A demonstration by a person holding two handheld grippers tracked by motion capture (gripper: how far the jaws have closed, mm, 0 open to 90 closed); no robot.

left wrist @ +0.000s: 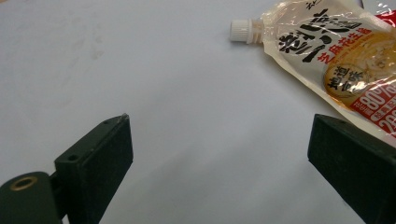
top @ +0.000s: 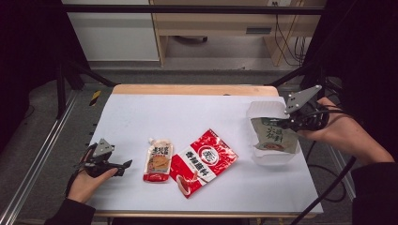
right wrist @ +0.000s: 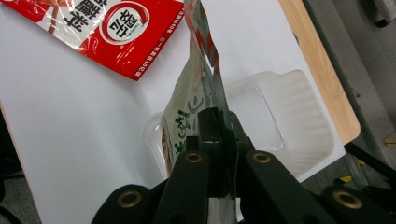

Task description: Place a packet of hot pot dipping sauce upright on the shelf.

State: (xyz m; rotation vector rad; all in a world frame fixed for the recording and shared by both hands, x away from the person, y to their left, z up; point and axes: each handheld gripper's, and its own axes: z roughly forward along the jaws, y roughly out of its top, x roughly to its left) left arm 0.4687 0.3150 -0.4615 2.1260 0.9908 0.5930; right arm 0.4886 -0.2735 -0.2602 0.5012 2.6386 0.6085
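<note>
Packing is underway: right gripper (top: 292, 123) clamps the green packet (top: 274, 135) over the clear tray (top: 277, 158) at the worktop's right edge; the spouted pouch (top: 158, 161) and red bag (top: 202, 162) wait mid-worktop, left gripper (top: 123, 165) jaws apart, empty.

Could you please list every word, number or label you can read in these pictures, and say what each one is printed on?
"80%": on the spouted pouch, in its red band, left tool view.
Large black and red Chinese characters on that spouted pouch: too cropped to quote safely.
White Chinese characters on the red packet: too blurred to quote.
Green characters on the green-and-white packet held by the right tool over the clear tray: unreadable.
</note>
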